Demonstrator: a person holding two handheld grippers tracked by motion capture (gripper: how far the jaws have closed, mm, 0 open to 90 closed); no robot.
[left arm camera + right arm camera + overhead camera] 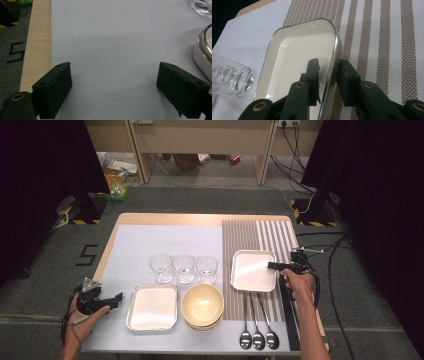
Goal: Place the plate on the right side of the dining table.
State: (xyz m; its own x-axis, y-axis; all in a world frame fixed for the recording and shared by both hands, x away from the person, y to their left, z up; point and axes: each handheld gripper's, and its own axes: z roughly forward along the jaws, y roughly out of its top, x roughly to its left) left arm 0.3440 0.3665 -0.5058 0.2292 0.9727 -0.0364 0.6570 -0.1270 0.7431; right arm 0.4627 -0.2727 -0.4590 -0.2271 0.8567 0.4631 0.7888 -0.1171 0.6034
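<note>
A white rectangular tray with a metal rim (252,270) lies on the striped placemat (265,237) at the right of the table. My right gripper (274,266) is at the tray's right edge. In the right gripper view the gripper (328,62) straddles the rim of the tray (297,57), one jaw inside and one outside, shut on it. My left gripper (119,297) hovers near the table's front left edge, just left of a second white tray (152,307). The left gripper (113,75) is open with nothing between its jaws, over the bare white mat.
Three clear glasses (183,267) stand in a row at mid-table. A stack of yellow bowls (202,305) sits in front of them. Three spoons (257,335) lie on the placemat near the front edge. The second tray's corner (202,55) is beside my left gripper's right jaw.
</note>
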